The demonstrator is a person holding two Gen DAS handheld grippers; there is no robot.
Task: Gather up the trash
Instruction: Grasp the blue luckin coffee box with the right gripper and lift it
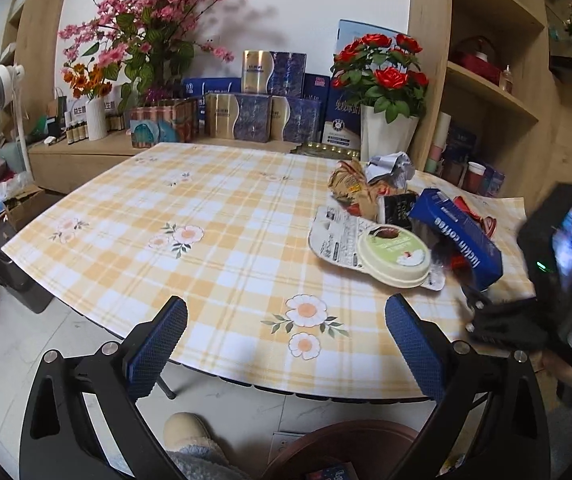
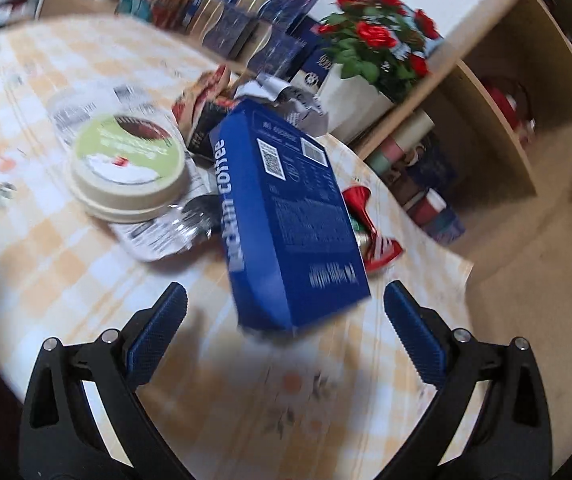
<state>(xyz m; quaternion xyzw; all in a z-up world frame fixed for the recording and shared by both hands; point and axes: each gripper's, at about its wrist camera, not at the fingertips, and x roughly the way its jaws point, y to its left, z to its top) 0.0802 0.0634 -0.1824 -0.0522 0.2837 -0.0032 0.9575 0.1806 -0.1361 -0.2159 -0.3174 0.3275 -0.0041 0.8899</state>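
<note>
A heap of trash lies at the table's right end: a blue coffee box (image 1: 457, 237) (image 2: 286, 216), a round cream lid with a green label (image 1: 395, 254) (image 2: 128, 164), a flattened silver wrapper (image 1: 336, 236) (image 2: 158, 236), crumpled brown paper (image 1: 352, 186), crumpled foil (image 1: 390, 166) and a red wrapper (image 2: 374, 236). My left gripper (image 1: 286, 344) is open over the table's near edge, left of the heap, holding nothing. My right gripper (image 2: 285, 336) is open just short of the blue box's near end, its fingers wider than the box. The right wrist view is blurred by motion.
The checked tablecloth (image 1: 190, 208) covers the table. Behind it a counter holds boxes (image 1: 254, 108), pink blossoms (image 1: 158, 20) and potted red roses (image 1: 382, 80). Wooden shelves (image 1: 494, 92) stand at the right. A brown bin rim (image 1: 350, 440) and a slippered foot (image 1: 190, 432) are below the table edge.
</note>
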